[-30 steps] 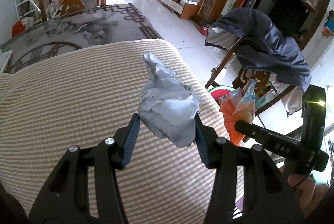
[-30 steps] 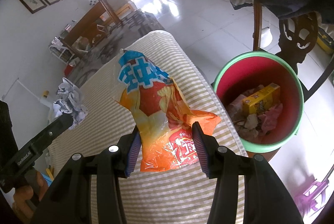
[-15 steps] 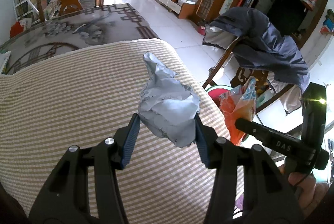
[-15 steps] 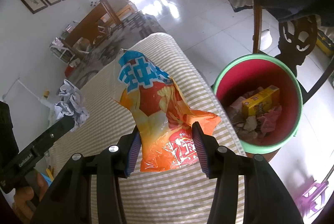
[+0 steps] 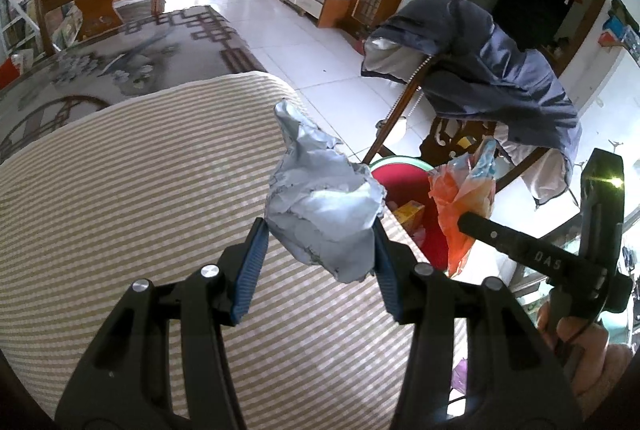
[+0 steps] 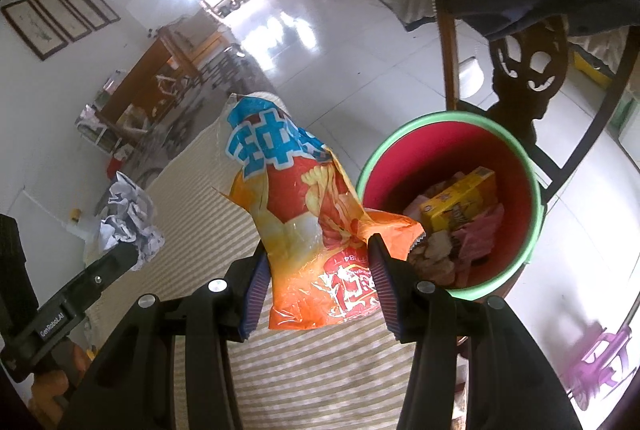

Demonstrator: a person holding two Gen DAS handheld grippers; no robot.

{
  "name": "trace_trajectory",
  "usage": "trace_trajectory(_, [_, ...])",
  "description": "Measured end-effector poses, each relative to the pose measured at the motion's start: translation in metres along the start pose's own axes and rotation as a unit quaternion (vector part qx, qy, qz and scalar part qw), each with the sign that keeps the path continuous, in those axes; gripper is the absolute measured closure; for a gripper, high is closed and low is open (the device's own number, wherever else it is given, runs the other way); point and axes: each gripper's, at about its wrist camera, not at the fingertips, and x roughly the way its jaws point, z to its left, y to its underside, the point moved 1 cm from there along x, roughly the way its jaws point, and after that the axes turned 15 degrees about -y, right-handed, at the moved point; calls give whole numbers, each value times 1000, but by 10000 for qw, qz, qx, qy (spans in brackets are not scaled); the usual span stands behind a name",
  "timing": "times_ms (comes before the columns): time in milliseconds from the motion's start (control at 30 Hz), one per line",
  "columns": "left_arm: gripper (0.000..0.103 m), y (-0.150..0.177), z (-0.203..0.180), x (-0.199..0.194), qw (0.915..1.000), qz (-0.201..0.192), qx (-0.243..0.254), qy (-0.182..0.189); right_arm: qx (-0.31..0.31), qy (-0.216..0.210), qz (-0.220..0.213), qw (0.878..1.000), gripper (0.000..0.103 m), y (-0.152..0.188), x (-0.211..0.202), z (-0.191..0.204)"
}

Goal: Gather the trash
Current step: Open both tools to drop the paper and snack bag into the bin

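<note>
Crumpled grey paper (image 5: pixel 326 213) is clamped between the pads of the left hand-held gripper (image 5: pixel 318 250) above the striped worktop (image 5: pixel 140 165). An orange snack bag (image 6: pixel 316 230) is clamped in the right hand-held gripper (image 6: pixel 318 270), just beside the green-rimmed red bin (image 6: pixel 532 189), in which a yellow box (image 6: pixel 460 205) lies.

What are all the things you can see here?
paper ball: one, grey-white, crumpled, in the left gripper.
snack bag: one, orange, red and blue, in the right gripper.
bin: one, red inside, green rim, on the floor beside the table.
yellow box: one, in the bin among other trash.
tablecloth: one, beige-striped, on the table.
jacket: one, dark blue, draped over a chair.
chair: one, dark wood, behind the bin.
left gripper: black, jaws shut on the paper ball.
right gripper: black, jaws shut on the snack bag.
</note>
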Motion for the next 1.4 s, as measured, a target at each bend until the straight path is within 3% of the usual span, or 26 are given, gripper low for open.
trace_trajectory(600, [55,-30,-105,50,9955,271,511,752,404,338,-489,9974,56,-38,-45,-64])
trace_trajectory(1100, [55,-37,-164,99,9914,591,797,859,469,456,-471,9967,56,-57,-58,-102])
trace_trajectory(1200, [49,-39,-170,106,9908,644,809,872,489,464,-429,9968,56,-58,-56,-107])
trace_trajectory(1333, [28,-42,-172,108,9920,587,715,855,512,486,-388,9967,56,-58,-53,-111])
trace_trajectory(1400, [27,-45,-171,107,9922,571,675,873,519,500,-380,9967,55,-58,-52,-113])
